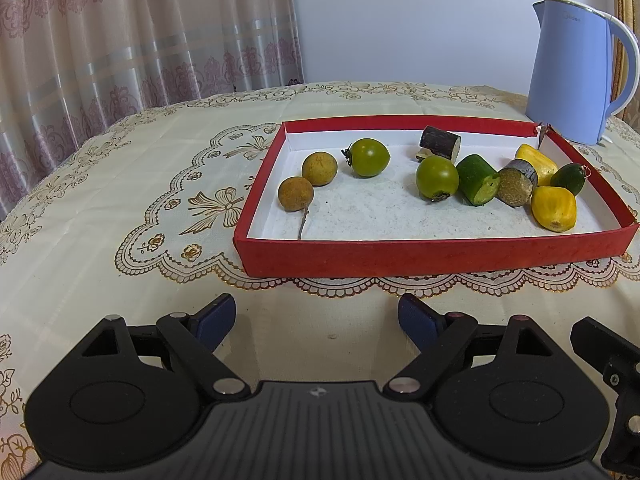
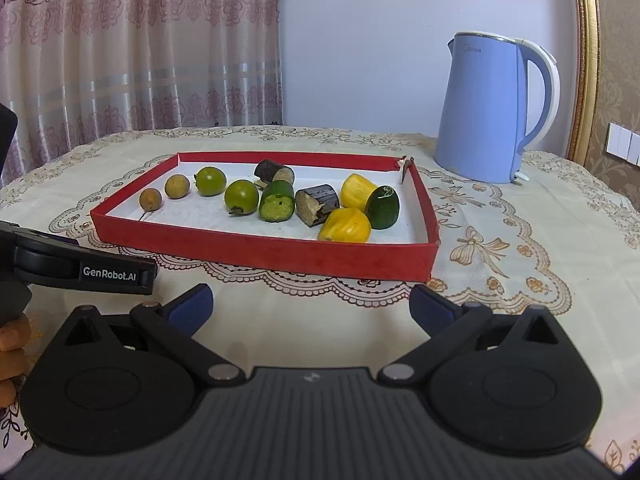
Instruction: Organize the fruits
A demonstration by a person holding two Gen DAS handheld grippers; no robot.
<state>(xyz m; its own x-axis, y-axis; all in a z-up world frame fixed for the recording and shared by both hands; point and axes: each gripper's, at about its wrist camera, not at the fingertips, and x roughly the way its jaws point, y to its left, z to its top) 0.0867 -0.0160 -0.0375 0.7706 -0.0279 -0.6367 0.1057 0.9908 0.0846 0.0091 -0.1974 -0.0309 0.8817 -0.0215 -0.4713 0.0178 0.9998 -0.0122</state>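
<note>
Lace-patterned tablecloth [image 1: 120,184], curtain [image 1: 120,32] behind, blue kettle [image 2: 484,112] at back right. Red tray [image 1: 400,254] mid-table, holding all fruits [image 1: 368,158] in loose row. Left gripper [image 1: 316,320] and right gripper [image 2: 310,310] both spread wide, empty, hovering short of tray.

Left gripper [image 1: 316,322] low in own frame, blue-padded fingers [image 1: 214,320] spread wide, nothing between. Right gripper [image 2: 311,310] same pose, jaws apart, holding nothing. Left gripper body also seen at left edge of right wrist view, with person's fingers at lower left edge.
</note>
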